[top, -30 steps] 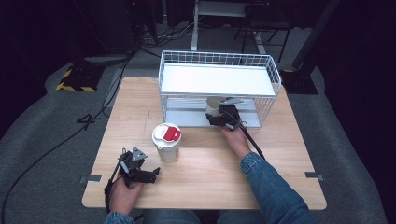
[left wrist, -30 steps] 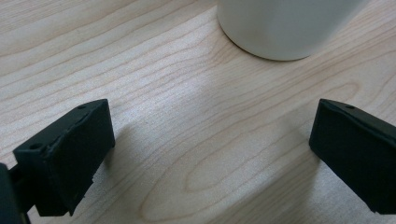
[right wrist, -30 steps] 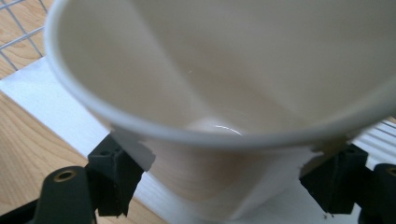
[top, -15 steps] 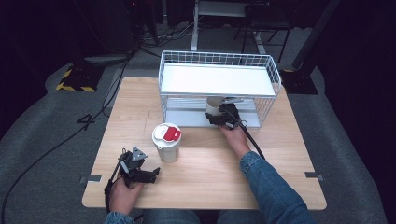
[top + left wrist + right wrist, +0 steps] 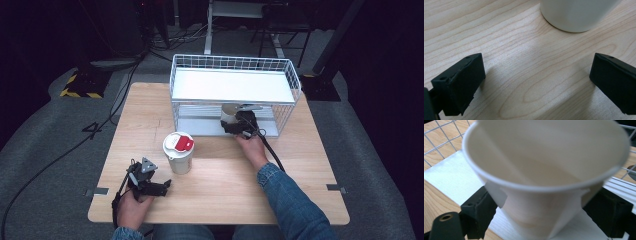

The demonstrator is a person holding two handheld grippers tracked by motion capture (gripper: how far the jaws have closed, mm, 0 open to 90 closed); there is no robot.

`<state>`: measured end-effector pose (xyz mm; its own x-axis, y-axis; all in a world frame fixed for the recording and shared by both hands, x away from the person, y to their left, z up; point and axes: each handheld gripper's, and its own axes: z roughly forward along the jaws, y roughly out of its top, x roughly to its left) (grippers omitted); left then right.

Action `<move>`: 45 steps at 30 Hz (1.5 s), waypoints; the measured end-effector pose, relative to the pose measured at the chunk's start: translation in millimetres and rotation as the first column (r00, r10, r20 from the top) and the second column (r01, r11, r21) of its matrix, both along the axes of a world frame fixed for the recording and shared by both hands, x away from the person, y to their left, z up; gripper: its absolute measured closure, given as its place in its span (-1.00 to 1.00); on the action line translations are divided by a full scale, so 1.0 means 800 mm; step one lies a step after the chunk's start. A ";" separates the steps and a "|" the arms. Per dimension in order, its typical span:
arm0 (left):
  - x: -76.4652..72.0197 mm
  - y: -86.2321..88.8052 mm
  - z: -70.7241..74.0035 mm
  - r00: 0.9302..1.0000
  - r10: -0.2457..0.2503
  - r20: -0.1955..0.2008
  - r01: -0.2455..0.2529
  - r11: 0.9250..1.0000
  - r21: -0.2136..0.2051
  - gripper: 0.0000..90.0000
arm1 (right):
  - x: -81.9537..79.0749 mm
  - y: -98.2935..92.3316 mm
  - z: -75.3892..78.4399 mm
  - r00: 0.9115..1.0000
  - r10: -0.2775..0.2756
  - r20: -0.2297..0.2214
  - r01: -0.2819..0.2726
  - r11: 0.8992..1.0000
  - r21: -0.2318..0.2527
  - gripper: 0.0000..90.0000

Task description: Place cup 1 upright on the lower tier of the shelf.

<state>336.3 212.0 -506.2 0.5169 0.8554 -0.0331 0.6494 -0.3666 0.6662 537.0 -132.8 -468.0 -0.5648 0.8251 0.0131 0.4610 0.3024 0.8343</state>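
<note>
Nearest, left gripper (image 5: 159, 188) is idling on the wooden table (image 5: 300, 170), jaws wide apart, holding nothing; lidded paper cup (image 5: 179, 152) is standing just ahead. Farther off, right gripper (image 5: 235, 126) is reaching into the wire rack's (image 5: 285, 75) lower tier, jaws having just been opening around the open paper cup (image 5: 544, 177). Cup is sitting upright between them, axis vertical. Whether the pads are touching, I cannot tell.

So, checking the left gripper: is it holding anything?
No, the left gripper is open over bare table, short of the cup.
</note>
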 end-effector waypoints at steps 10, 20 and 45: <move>0.000 0.000 0.000 1.000 0.001 0.000 -0.001 1.000 0.001 -0.99 | -0.016 -0.012 0.009 0.999 0.007 0.033 -0.007 1.000 0.001 -0.67; 0.000 0.000 0.000 1.000 0.001 -0.001 -0.001 1.000 0.000 -0.99 | -0.040 -0.034 0.026 0.999 0.019 0.042 -0.019 1.000 0.017 -0.67; 0.001 0.000 0.000 1.000 -0.007 0.000 0.007 1.000 0.004 -0.99 | -0.119 -0.102 0.078 0.990 0.137 0.034 -0.138 0.990 0.039 -0.67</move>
<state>336.8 212.2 -506.0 0.5229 0.8519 -0.0294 0.6465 -0.3738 0.6650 441.5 -214.7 -405.8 -0.6733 0.7390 0.0256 0.3908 0.3263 0.8607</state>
